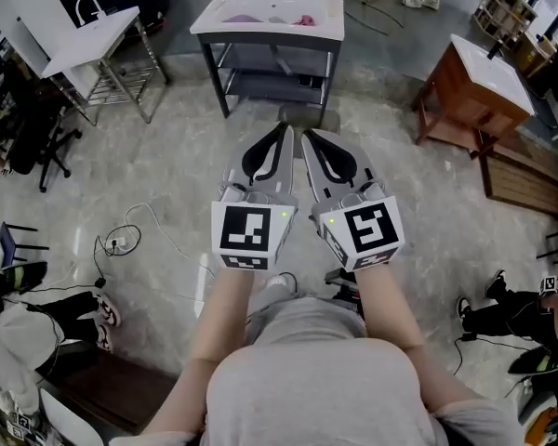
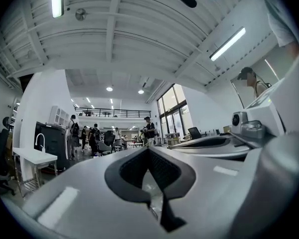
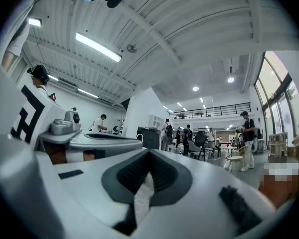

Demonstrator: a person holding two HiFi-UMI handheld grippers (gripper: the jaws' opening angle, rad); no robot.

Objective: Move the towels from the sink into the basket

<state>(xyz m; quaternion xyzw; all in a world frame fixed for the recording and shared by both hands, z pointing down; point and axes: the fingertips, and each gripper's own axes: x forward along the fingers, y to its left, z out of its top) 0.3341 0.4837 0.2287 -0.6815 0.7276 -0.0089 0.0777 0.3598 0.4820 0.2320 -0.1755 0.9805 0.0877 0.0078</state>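
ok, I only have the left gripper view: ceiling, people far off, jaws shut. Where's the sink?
Observer: Head view has the sink straight ahead, top middle of the frame.
Operator: Towels in it?
Observer: Two. A purple towel on the left and a pink towel on the right.
Operator: Right gripper?
Observer: The right gripper has its jaws shut with nothing between them.
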